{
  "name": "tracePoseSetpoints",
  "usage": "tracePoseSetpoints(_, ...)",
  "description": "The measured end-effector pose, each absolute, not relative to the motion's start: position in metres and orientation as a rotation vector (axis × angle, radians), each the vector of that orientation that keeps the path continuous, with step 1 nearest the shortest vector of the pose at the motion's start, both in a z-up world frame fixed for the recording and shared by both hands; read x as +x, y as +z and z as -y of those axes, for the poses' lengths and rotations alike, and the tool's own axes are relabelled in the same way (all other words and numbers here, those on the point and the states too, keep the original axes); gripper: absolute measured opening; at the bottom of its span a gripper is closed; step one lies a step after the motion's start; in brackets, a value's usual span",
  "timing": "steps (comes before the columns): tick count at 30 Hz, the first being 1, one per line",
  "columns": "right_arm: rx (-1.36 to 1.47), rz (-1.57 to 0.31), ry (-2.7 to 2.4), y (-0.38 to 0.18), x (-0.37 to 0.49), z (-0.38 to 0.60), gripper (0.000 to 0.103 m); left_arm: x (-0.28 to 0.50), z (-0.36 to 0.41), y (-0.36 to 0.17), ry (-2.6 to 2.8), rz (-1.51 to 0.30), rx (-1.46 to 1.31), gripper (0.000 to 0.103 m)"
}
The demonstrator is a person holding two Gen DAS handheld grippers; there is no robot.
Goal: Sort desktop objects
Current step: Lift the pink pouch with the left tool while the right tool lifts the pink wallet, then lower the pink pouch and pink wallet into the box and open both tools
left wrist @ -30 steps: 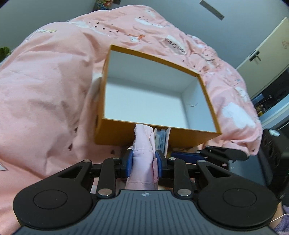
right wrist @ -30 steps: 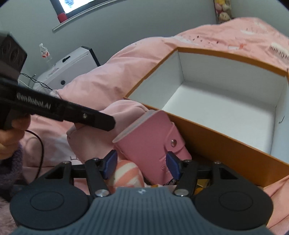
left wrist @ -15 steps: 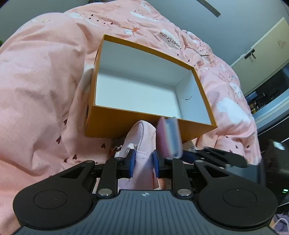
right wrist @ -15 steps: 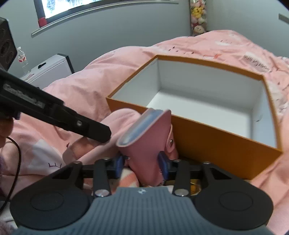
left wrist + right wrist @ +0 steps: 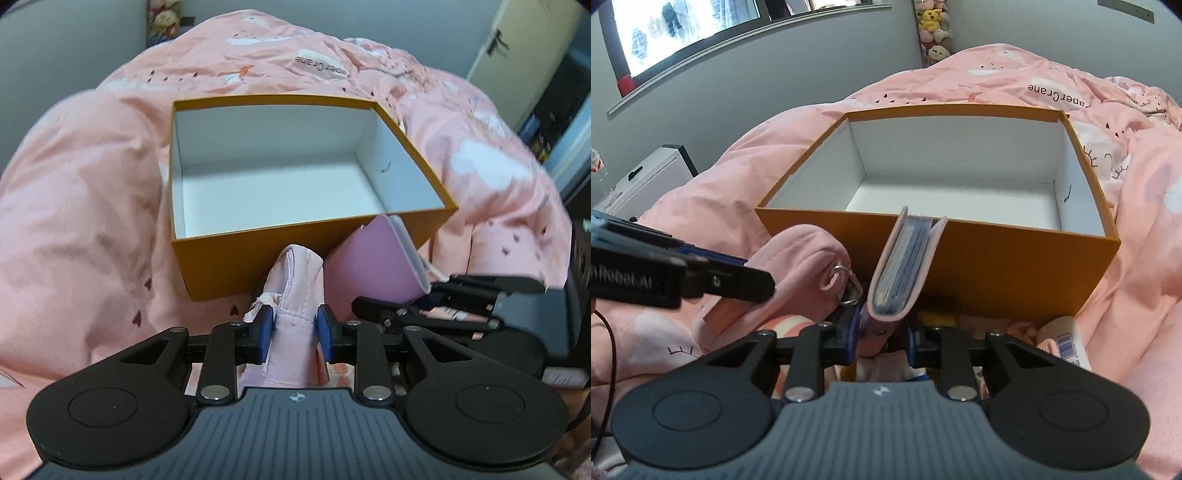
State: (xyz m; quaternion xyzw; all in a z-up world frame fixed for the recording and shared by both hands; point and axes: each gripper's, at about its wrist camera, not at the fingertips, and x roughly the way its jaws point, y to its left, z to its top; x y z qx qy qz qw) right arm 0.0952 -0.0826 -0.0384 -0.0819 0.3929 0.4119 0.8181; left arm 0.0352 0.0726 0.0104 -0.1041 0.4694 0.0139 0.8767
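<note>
The pink card holder point(image 5: 905, 262) stands upright before the orange box point(image 5: 1015, 266), between the closing pads of the right gripper point(image 5: 881, 334). The left gripper point(image 5: 295, 328), jaws opening, pinches a pale pink pouch point(image 5: 297, 291) beside it on the pink duvet point(image 5: 92, 206).

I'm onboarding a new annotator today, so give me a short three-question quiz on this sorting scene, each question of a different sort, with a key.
1. True or false: the orange box already holds an item.
2. Which gripper has the pink card holder between its fingers: A) left gripper, B) right gripper, C) neither?
3. Fill in: the left gripper has a pale pink ____ pouch between its fingers.

Key
1. False; only its white inside shows.
2. B; its fingers are closing on the holder's lower end.
3. Fabric.
</note>
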Motion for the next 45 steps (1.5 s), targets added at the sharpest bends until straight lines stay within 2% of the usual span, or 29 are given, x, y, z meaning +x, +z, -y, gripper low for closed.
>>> tracePoseSetpoints(4,-0.139,-0.843,0.88,-0.032,0.096,0.089,0.024,0.036,-0.06,0.01,0.029,-0.983,-0.124,0.036)
tracePoseSetpoints(5,-0.13,-0.836,0.884,-0.028,0.097,0.091,0.023,0.036,-0.059,0.01,0.026,-0.99,-0.118,0.04)
tracePoseSetpoints(7,-0.102,-0.824,0.895,-0.017,0.098,0.094,0.022,0.037,-0.056,0.005,0.049,-1.02,-0.078,0.04)
tracePoseSetpoints(9,-0.078,-0.807,0.907,-0.006,0.1,0.097,0.019,0.037,-0.055,0.002,0.083,-1.032,-0.026,0.035)
tracePoseSetpoints(15,-0.045,-0.776,0.957,0.025,0.109,0.1,0.018,0.032,-0.082,0.014,0.084,-0.994,-0.204,0.028)
tracePoseSetpoints(24,0.085,-0.77,1.019,0.067,0.15,0.095,0.018,0.027,-0.12,0.075,0.052,-0.814,-0.401,0.028)
tracePoseSetpoints(28,0.106,-0.752,1.025,0.075,0.167,0.079,0.018,0.047,-0.135,0.092,0.121,-0.741,-0.396,0.027)
tracePoseSetpoints(33,0.12,-0.828,0.996,0.059,0.196,0.054,0.018,0.088,-0.14,0.078,0.176,-0.766,-0.361,0.027)
tracePoseSetpoints(45,0.088,-1.092,0.908,-0.022,0.234,0.009,0.018,0.146,-0.136,0.008,0.255,-0.994,-0.281,0.028)
